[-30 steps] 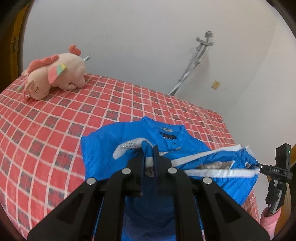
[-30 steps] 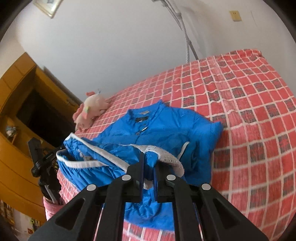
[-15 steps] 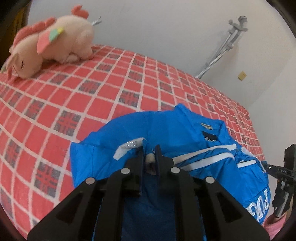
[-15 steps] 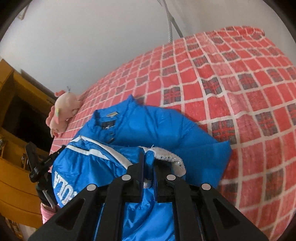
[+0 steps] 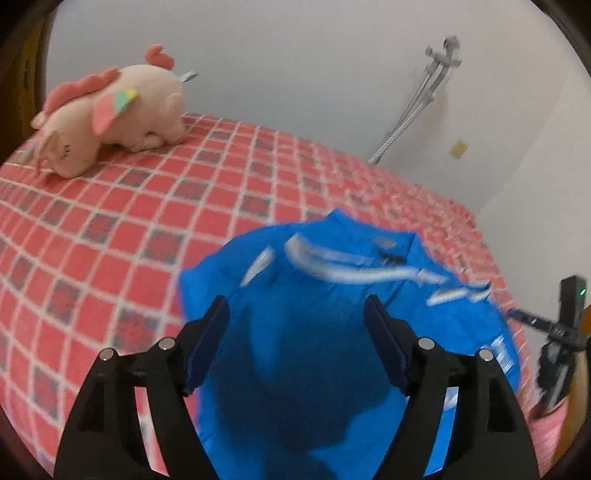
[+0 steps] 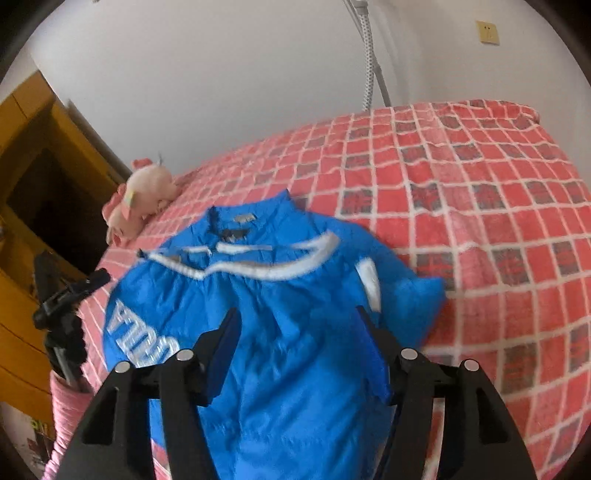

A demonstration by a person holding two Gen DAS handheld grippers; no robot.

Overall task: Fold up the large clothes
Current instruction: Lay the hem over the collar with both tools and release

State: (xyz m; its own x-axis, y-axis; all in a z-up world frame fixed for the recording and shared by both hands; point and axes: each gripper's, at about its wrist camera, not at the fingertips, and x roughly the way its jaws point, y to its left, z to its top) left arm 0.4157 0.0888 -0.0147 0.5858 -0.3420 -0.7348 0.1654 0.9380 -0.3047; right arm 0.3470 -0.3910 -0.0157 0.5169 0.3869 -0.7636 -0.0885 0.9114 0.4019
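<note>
Once your left gripper and right gripper spread their jaws, the blue jacket dropped free. That fold looked laid on the bed.

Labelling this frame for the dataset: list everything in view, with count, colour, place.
jacket: 1, blue with white trim and lettering, folded on the bed, near edge
bedspread: 1, red check, covers bed
plush toy: 1, pink, far corner by the wall
crutch: 1, grey, leaning on wall
wall plate: 1, yellowish, on wall
cabinet: 1, yellow wood, beside bed
left gripper: black, open above jacket, jaws just opened
right gripper: black, open above jacket, jaws just opened
</note>
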